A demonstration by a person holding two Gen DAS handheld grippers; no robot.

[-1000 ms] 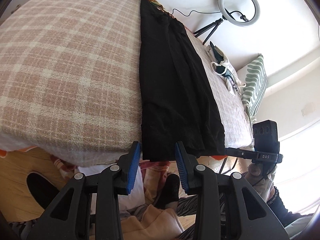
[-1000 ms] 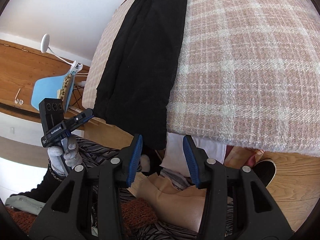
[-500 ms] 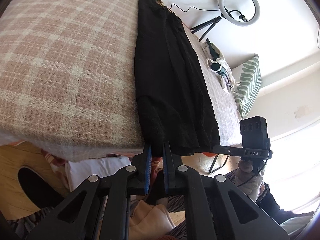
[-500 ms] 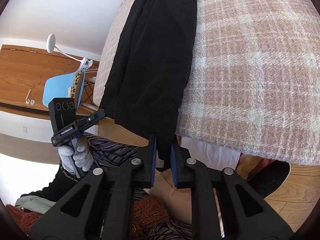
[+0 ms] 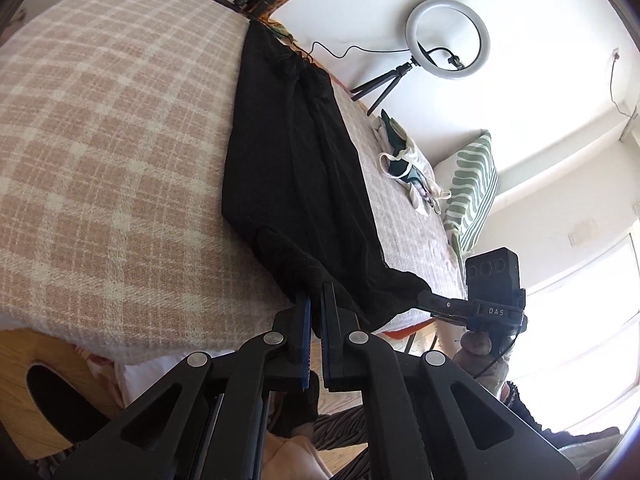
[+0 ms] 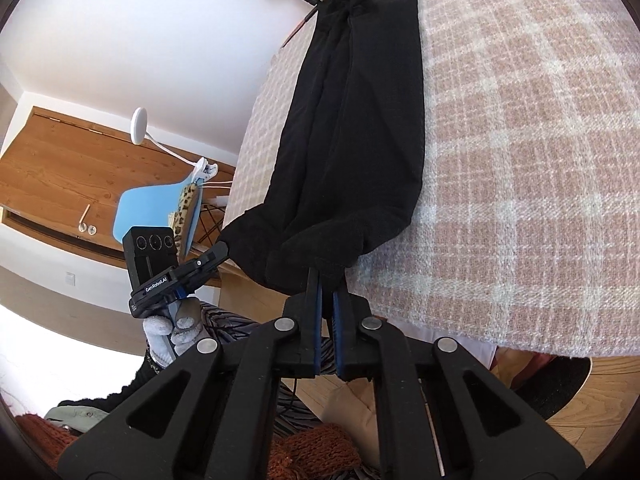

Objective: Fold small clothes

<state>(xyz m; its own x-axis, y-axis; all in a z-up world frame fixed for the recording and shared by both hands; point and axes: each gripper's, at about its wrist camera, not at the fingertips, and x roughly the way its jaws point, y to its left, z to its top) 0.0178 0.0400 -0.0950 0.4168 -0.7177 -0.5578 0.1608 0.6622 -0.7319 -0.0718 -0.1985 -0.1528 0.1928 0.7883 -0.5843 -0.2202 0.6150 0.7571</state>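
- The bed, covered by a pink-and-cream plaid blanket [image 5: 112, 152], serves as the folding surface; its wide flat top lets a long garment lie stretched out.
- The black garment [image 5: 296, 152] lies lengthwise along the blanket, already narrowed into a long strip, with its near hem raised off the bed edge; I judge this sets up a fold of the near end toward the far end.
- The left gripper [image 5: 315, 300] has its jaws clamped together on one near corner of the hem, so the cloth rises with it.
- The right gripper [image 6: 326, 280] is likewise closed tight on the other near corner; holding both corners keeps the hem level and taut between them.
- A green-and-white striped pillow [image 5: 474, 188] stands at the side of the bed, well apart from the garment.
- A ring light [image 5: 447, 39] on a small tripod stands by the wall, clear of the fold path.
- A blue chair [image 6: 154, 210] sits beside the bed, out of the way.
- A small crumpled pile of pale and dark-green clothes [image 5: 408, 168] lies on the blanket near the garment's side; it could be brushed if the fold drifts sideways.
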